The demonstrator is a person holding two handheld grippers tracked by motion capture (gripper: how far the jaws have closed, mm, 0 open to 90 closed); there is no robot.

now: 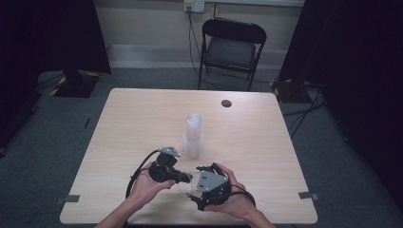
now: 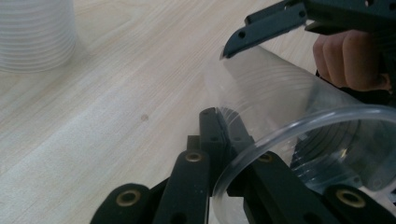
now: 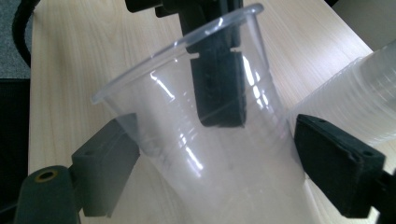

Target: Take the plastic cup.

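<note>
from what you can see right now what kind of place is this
Probably a lab or recording room, not a home: a lone wooden table on grey carpet, black curtains at both sides, and a folding chair by a wall socket. A person works handheld grippers over clear plastic cups.

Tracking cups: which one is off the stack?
The single clear cup between both tongs, left tongs pinching its rim; the others sit nested in the stack.

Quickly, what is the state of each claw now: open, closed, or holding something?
Left claw: closed on the rim of the clear plastic cup.
Right claw: open, its jaws on either side of the cup's body.
</note>
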